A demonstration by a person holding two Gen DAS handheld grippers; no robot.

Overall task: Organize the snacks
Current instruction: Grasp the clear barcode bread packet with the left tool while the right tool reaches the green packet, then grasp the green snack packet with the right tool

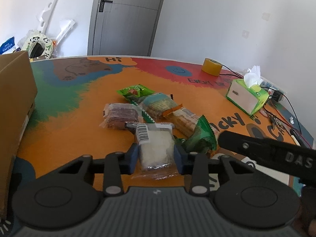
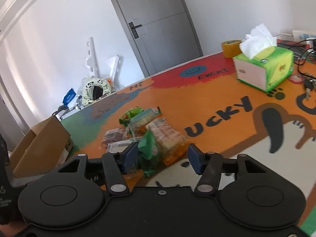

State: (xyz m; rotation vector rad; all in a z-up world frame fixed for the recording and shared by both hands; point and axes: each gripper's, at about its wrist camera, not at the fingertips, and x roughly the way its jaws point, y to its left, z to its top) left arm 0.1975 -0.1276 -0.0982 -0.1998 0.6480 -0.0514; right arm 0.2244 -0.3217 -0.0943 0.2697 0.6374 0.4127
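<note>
Two tongs: left gripper (image 1: 156, 155) clamping clear barcode-labelled white snack packet (image 1: 154, 146); right gripper (image 2: 162, 159) wide, green crinkled packet (image 2: 150, 150) between fingers; "DAS" on right gripper's body.

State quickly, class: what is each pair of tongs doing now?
Left tongs: closed on the clear snack packet.
Right tongs: open, holding nothing.
</note>
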